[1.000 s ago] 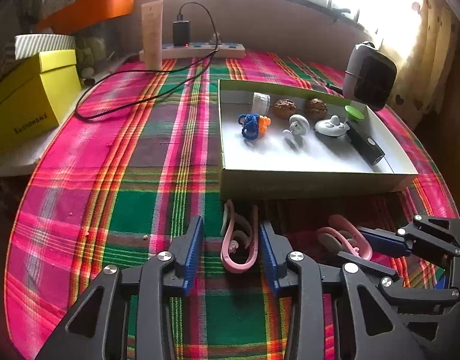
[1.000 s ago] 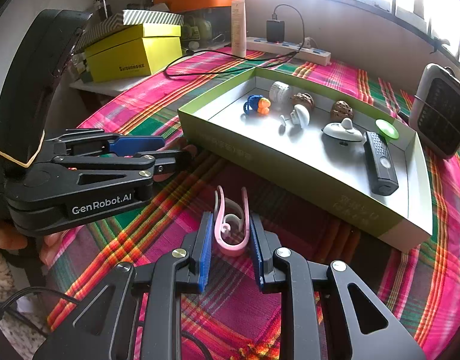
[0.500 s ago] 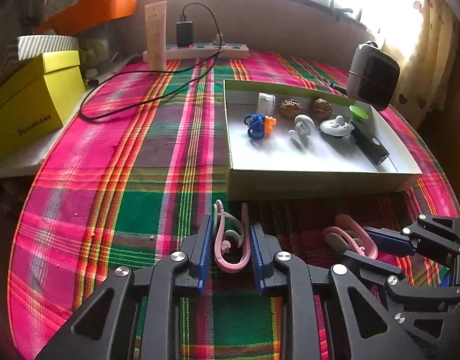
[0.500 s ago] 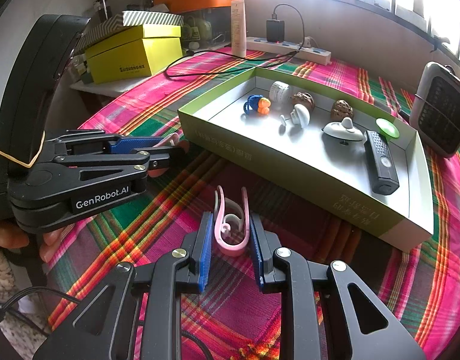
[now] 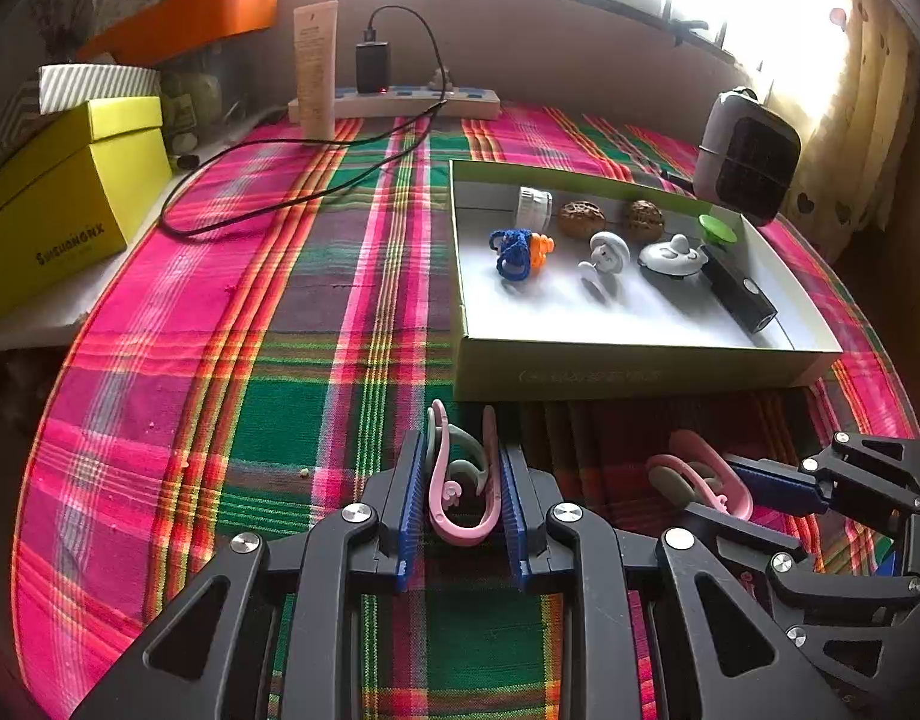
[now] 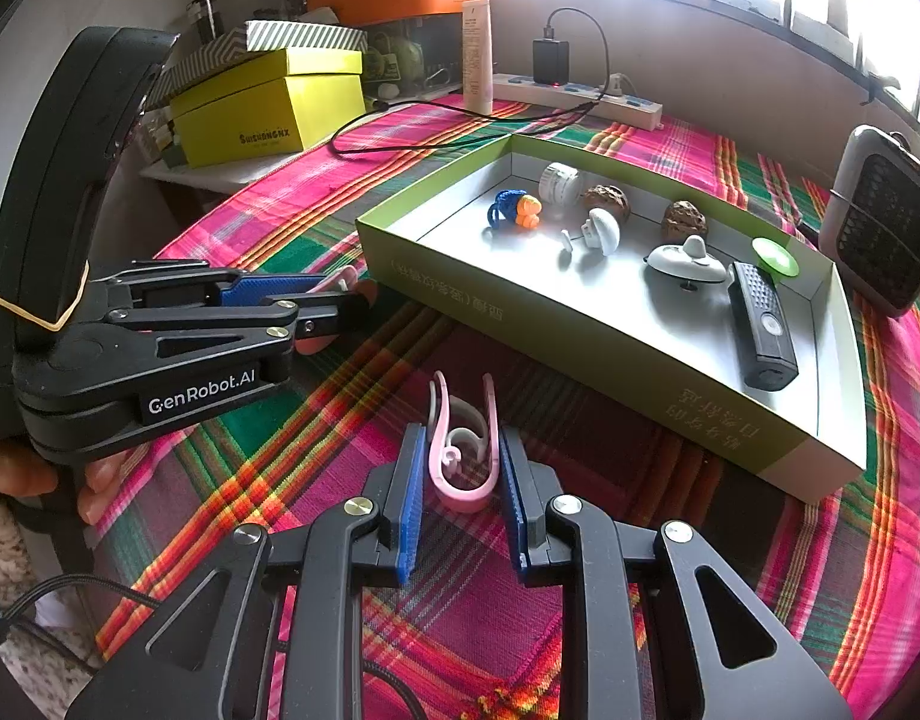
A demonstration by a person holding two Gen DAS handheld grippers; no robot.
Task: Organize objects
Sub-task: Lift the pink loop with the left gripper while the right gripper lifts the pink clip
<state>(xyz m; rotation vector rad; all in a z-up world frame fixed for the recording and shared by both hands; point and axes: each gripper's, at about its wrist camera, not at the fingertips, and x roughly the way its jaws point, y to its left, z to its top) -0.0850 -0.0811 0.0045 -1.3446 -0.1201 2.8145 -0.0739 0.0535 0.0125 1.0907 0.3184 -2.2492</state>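
Observation:
Two pink clips lie on the plaid tablecloth in front of a shallow green box [image 5: 640,369]. In the left wrist view my left gripper [image 5: 463,450] is shut on one pink clip [image 5: 460,531], with the blue pads pressing both its sides. In the right wrist view my right gripper [image 6: 461,432] is shut on the other pink clip [image 6: 460,495] in the same way. Each gripper also shows in the other's view: the right gripper [image 5: 712,483] with its clip [image 5: 709,471], and the left gripper [image 6: 345,294] low over the cloth, held by a hand.
The green box [image 6: 580,330] holds a blue and orange toy [image 6: 514,210], a white jar, two walnuts, a white lid [image 6: 685,261], a green disc and a black remote [image 6: 763,327]. A small heater [image 6: 886,222], a power strip with cable [image 5: 399,102] and a yellow box [image 5: 63,198] ring the table.
My left gripper's jaws have come together onto the pink clip that lay loose between them. The right gripper has kept its grip and has not moved.

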